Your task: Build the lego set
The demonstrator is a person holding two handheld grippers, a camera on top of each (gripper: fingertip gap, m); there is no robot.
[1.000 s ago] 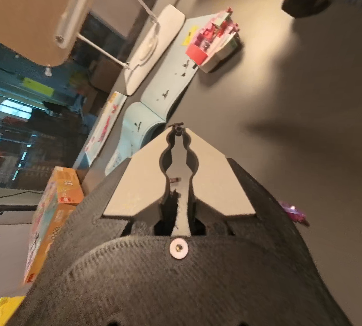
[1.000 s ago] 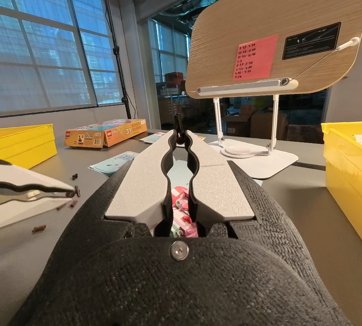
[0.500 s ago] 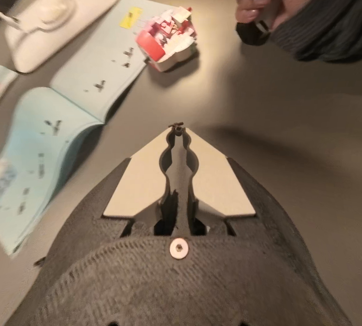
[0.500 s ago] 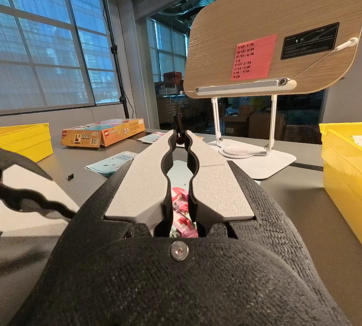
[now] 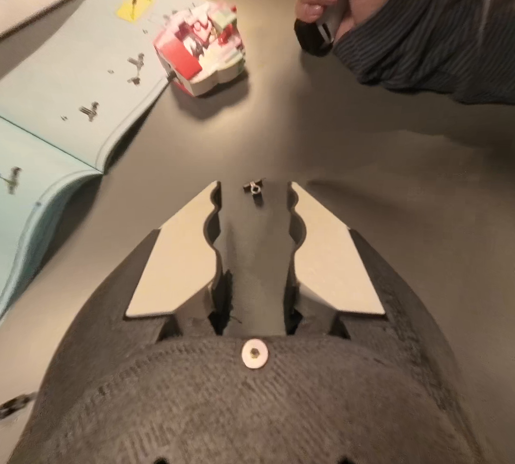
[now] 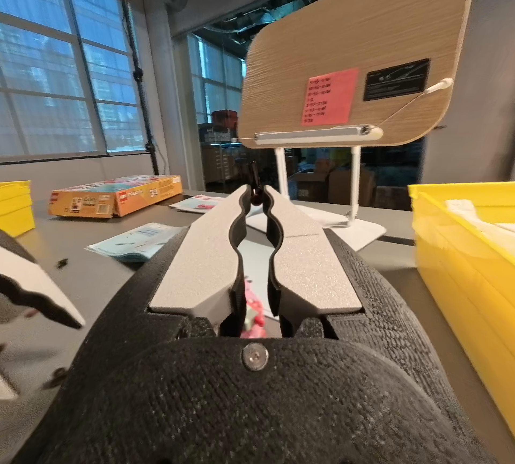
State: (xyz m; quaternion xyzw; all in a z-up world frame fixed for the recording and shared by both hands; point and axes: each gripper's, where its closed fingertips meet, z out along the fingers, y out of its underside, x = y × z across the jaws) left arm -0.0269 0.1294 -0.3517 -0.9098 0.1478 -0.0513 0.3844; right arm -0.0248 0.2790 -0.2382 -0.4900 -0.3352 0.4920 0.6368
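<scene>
Since the earlier frame the left gripper (image 5: 254,185) has spread its fingers, leaving a small black T-shaped piece (image 5: 254,189) loose between them above the tabletop (image 5: 348,171); light, rigid, slippery, best pinched across its crossbar; right gripper (image 6: 255,194) fingers pinch a dark stud piece (image 6: 254,187).

Left wrist view looked dim and warm, kind of muddy brownish, with soft smeared shadows on the tabletop (image 5: 348,144) ahead of the left claw (image 5: 253,188). Lots of motion blur there: the booklet (image 5: 69,82) and brick model (image 5: 200,46) up-left of the claw were smudgy. Right wrist view was brighter and cooler, bluish daylight coming from the windows (image 6: 55,74) left of the right claw (image 6: 255,194). Heavy fisheye bending at the edges, and the yellow bin (image 6: 468,241) on the right was streaky.
</scene>
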